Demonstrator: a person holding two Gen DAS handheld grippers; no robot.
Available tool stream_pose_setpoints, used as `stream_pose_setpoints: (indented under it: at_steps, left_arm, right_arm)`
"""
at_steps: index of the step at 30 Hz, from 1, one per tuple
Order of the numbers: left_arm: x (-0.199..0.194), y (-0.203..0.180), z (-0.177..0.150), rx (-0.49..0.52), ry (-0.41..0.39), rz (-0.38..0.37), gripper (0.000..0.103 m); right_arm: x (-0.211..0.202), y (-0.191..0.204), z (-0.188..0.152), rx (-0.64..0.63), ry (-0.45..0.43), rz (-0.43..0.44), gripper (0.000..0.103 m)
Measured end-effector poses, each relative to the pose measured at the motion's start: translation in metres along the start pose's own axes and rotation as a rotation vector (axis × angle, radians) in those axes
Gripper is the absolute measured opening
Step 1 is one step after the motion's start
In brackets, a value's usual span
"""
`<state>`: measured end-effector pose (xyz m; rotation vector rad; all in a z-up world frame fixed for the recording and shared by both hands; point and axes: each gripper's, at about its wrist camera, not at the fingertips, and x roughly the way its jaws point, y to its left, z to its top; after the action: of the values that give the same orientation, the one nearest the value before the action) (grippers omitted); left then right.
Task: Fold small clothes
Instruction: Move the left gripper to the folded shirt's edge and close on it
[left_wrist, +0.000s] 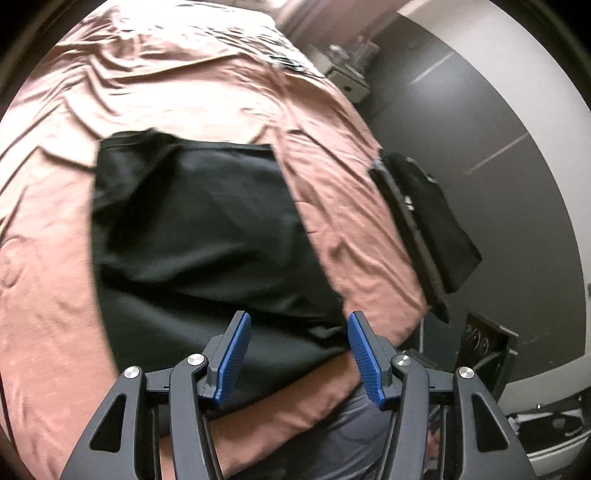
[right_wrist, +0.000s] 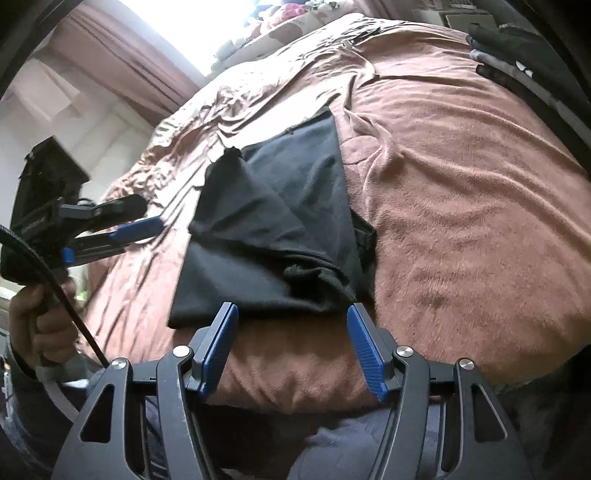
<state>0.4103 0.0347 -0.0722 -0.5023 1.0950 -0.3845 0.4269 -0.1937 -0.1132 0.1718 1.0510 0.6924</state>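
Note:
A black garment (left_wrist: 207, 229) lies flat on the pink-brown bedcover (left_wrist: 147, 96), reaching to the bed's near edge. In the right wrist view the garment (right_wrist: 273, 229) shows one flap folded diagonally across it. My left gripper (left_wrist: 299, 321) hovers over the garment's near hem, open, nothing between its blue pads (left_wrist: 232, 354). From the right wrist view the left gripper (right_wrist: 147, 216) appears at the garment's left side, held by a hand (right_wrist: 40, 321). My right gripper (right_wrist: 291, 310) stands open just above the garment's near edge, pads apart and clear of the cloth.
A stack of dark folded clothes (left_wrist: 424, 221) sits on the bed's right edge, also seen far right as the dark stack (right_wrist: 517, 48). Beyond the bed are a dark floor (left_wrist: 480, 129) and a small cabinet (left_wrist: 347, 77). The person's grey trousers (right_wrist: 351, 435) press against the near edge.

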Motion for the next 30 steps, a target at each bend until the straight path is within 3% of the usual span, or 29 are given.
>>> stream_pose_setpoints:
  at_steps: [9,12,16,23,30]
  left_arm:
    - [-0.042,0.055,-0.007,-0.062,-0.037,0.092,0.057]
    - [-0.051,0.070,-0.007,-0.085,-0.056,0.101,0.057]
    - [-0.055,0.094,-0.002,-0.139,-0.084,0.092,0.057]
    - [-0.036,0.115,0.018,-0.150,-0.076,0.091,0.057]
    - [0.009,0.127,0.032,-0.143,0.002,0.110,0.057]
  right_arm:
    - [0.029,0.019,0.021,-0.171,0.117,-0.116,0.060]
    - [0.039,0.027,0.028,-0.232,0.156,-0.170,0.060]
    - [0.044,0.035,0.036,-0.252,0.155,-0.178,0.060]
    - [0.054,0.034,0.040,-0.280,0.173,-0.189,0.060]
    - [0.059,0.024,0.040,-0.256,0.213,-0.176,0.060]
